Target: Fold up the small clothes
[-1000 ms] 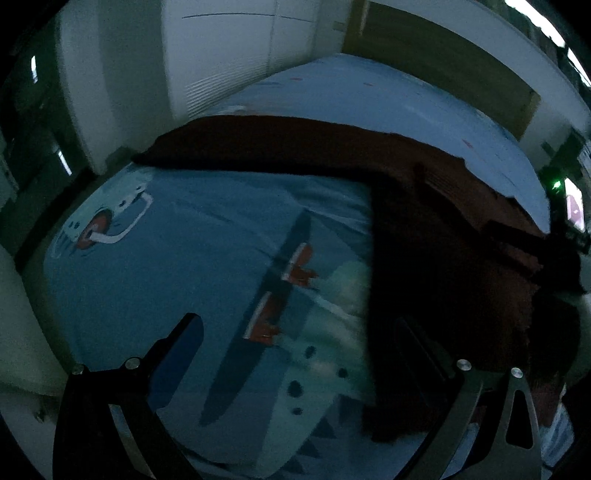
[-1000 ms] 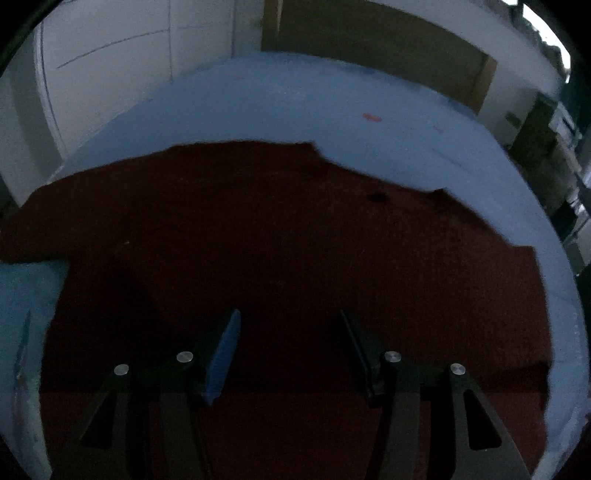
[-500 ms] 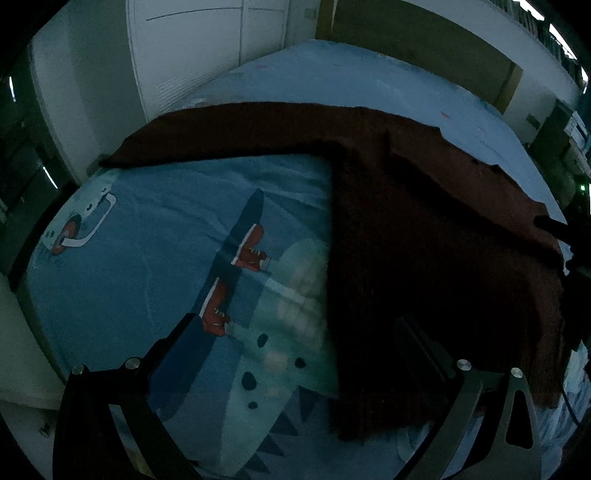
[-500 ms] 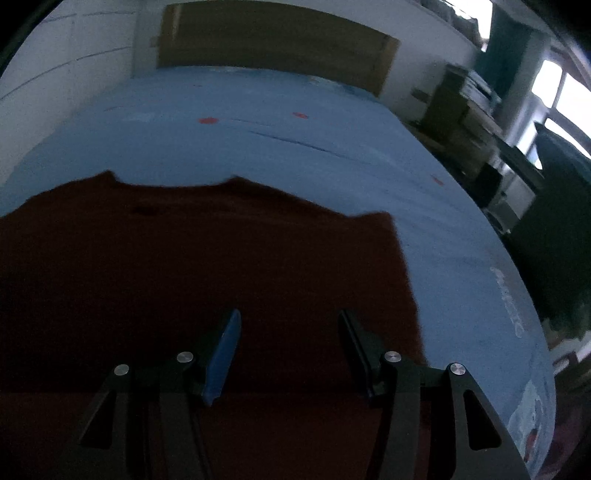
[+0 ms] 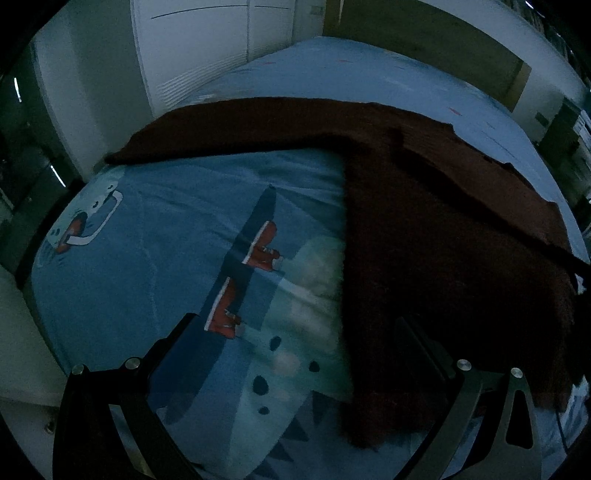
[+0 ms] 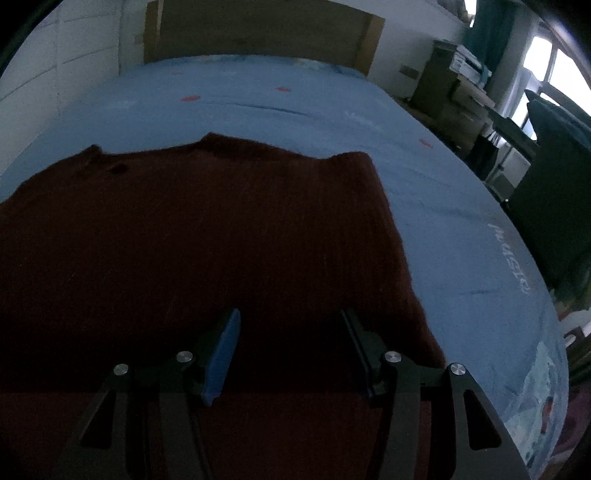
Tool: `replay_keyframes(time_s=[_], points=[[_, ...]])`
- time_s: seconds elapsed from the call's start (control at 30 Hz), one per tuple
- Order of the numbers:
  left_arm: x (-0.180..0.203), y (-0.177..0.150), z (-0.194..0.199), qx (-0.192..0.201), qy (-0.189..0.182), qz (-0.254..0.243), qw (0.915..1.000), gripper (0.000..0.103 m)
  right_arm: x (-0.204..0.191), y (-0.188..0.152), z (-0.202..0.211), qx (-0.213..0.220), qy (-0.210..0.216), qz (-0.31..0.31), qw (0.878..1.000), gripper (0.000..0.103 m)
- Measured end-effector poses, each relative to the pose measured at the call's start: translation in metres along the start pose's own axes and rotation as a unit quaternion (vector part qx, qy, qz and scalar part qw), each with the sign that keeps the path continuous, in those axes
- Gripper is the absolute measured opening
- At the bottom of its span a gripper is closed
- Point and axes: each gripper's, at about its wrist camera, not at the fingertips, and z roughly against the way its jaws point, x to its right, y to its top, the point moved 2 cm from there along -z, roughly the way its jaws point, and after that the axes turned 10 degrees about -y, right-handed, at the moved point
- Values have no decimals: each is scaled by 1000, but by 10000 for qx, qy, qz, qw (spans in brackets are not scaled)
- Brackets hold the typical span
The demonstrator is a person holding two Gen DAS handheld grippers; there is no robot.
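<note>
Dark red knit: one sweater [image 5: 424, 221], lying flat on the bed [image 5: 369, 70], on top of a blue printed bedsheet [image 5: 155, 240].

Left wrist view only: one sleeve stretched sideways along the far edge of the sweater toward the white wall; the body of the garment running down the right half of the frame, its near hem close to the gripper. Printed cartoon on the bedsheet: two red sneakers [image 5: 264, 251], a pale figure with dark spots, and one further round motif with a red patch near the left edge. Left gripper [image 5: 295, 325] with fingers set wide apart, holding nothing; the left finger is over the bedsheet, the right finger over the sweater.

Right wrist view only: the sweater's collar edge and one shoulder, its straight right side edge, a wooden headboard [image 6: 258, 33], cluttered shelving and a bright window at the right. Small red marks on the sheet, four counted. Pale lettering [image 6: 511, 258] printed on the sheet at the right, too blurred to read. Right gripper [image 6: 290, 321] over the sweater, fingers spread, gripping nothing; one finger carries a blue pad.
</note>
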Motion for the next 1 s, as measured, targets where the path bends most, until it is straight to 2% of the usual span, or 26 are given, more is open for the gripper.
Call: replay_keyframes(time_s=[0.17, 0.4, 0.5, 0.7, 0.8, 1.0], points=[[-19, 9, 2, 207, 17, 209, 9996, 101, -5, -22, 29, 73, 115, 216, 9997, 57], [-70, 39, -5, 276, -303, 726, 9965, 101, -6, -50, 59, 63, 284, 207, 9994, 57], [-96, 55, -9, 366, -463, 1060, 9926, 101, -8, -55, 68, 89, 299, 207, 9993, 57], [-161, 97, -22, 767, -1127, 1907, 9721, 101, -17, -62, 88, 211, 297, 401, 9985, 57], [-188, 116, -34, 862, -1126, 2078, 9678, 101, -20, -64, 94, 247, 296, 474, 9981, 57], [-236, 129, -49, 1046, -1332, 2690, 9481, 100, -21, -66, 99, 219, 263, 550, 9979, 57]])
